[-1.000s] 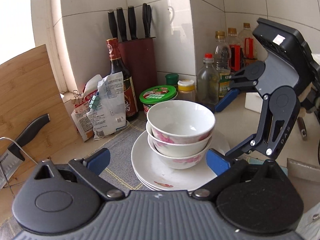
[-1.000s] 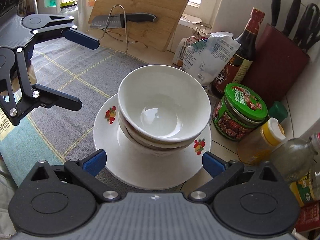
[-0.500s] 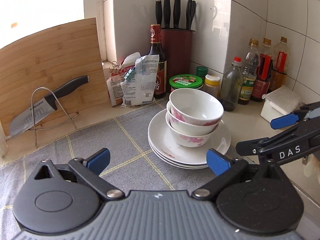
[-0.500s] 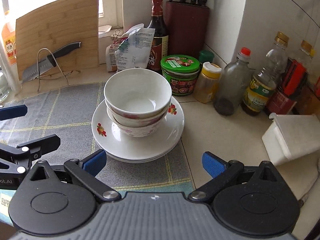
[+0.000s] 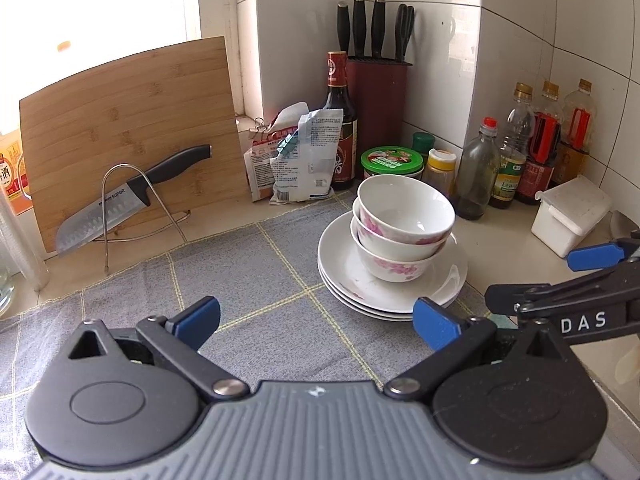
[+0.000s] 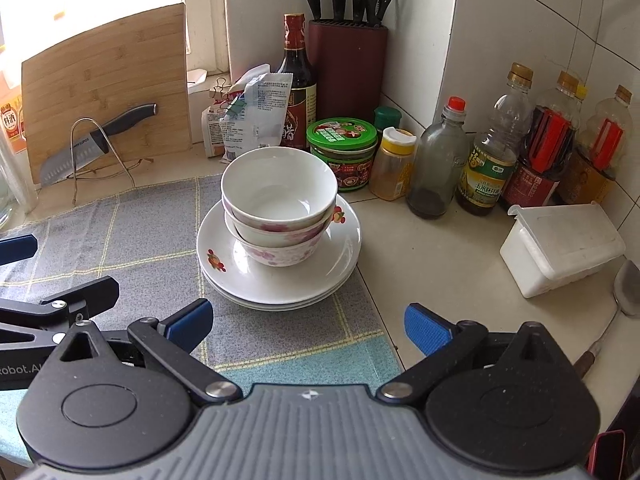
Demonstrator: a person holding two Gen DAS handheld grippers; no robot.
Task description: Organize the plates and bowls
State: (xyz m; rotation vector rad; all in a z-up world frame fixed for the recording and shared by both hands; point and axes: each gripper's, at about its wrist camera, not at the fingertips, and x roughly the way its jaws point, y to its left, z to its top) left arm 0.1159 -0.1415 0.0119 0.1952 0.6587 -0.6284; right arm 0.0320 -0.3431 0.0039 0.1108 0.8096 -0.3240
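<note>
Bowls (image 6: 279, 200), three nested, are sitting on stacked plates (image 6: 280, 280) at the grey mat's (image 6: 140, 240) edge, before the green-lidded jar (image 6: 342, 136). Left gripper (image 5: 316, 320) and right gripper (image 6: 308, 324) are hovering near the plates, both spread wide, gripping nothing.

Both my wrist cameras look forward and down over the tabletop (image 5: 500, 240) from nearby, sharing the bowl stack (image 5: 404, 226) (image 6: 278, 206), mid-frame.
</note>
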